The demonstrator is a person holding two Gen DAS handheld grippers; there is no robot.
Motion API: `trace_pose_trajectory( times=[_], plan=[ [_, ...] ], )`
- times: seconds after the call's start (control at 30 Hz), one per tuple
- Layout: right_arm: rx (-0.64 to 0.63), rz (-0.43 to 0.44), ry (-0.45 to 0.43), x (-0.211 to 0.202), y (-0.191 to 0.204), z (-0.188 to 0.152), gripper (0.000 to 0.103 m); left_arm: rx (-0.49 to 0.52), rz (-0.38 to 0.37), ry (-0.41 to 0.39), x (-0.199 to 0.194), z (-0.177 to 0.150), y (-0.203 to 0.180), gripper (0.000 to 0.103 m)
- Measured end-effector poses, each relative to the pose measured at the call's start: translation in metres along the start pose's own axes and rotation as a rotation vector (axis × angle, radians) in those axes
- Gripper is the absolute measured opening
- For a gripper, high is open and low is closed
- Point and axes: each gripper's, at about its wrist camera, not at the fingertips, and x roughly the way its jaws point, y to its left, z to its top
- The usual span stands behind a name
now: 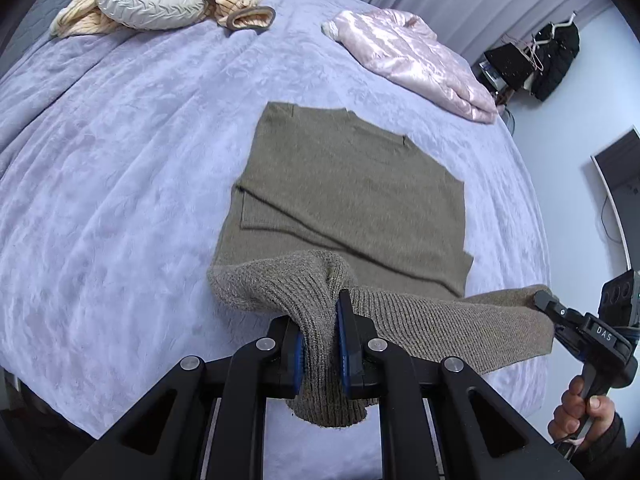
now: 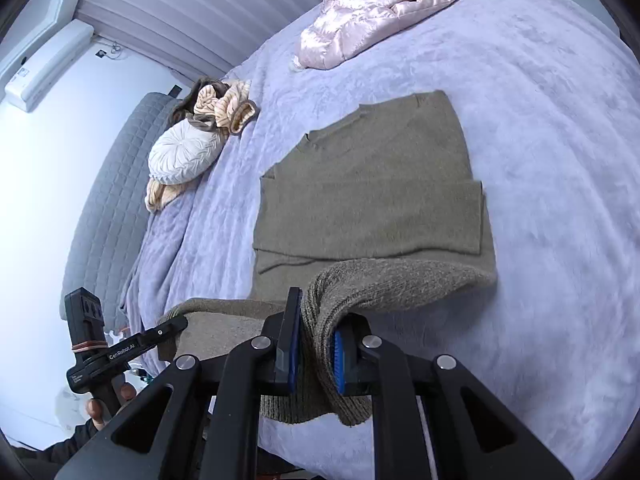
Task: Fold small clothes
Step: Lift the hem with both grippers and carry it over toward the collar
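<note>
Olive-brown knitted sweater (image 1: 348, 184) on lilac plush bedspread (image 1: 120, 200); left gripper (image 1: 320, 344) and right gripper (image 2: 316, 356) each pinching its ribbed hem.

White letters "DAS" on the black body of the right gripper (image 1: 550, 310); white "GenRobot.AI" along the black body of the left gripper (image 2: 176, 326). Small print beneath it is unreadable.

Left gripper (image 1: 320, 344): pointing steeply down, jaws clamped on a bunched fold of the knit sweater (image 1: 348, 184), blue pads (image 1: 345, 344) pressed into the fabric on both sides. Right gripper (image 2: 316, 354): angled down less steeply, jaws likewise closed on a fold. Right hand (image 1: 584, 412) wraps its handle, dark sleeve at wrist. Left hand (image 2: 106, 404) partly visible on its handle.
</note>
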Motion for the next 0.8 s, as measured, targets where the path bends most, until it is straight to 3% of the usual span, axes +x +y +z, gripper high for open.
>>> trace_pose_trajectory(
  times=[0.2,0.37,0.8],
  plan=[
    [-0.011,0.001,0.027,0.006,-0.002,0.032,0.015,0.010,0.088,-0.008,0.009,0.017,-0.022,0.015],
    [-0.067,-0.017,0.060,0.015,0.003,0.052,0.015,0.013,0.116,-0.006,0.016,0.036,-0.033,0.015],
    [-0.048,-0.091,0.012,0.029,0.019,0.097,0.015,0.052,0.065,0.012,0.033,0.089,-0.030,0.015]
  ],
)
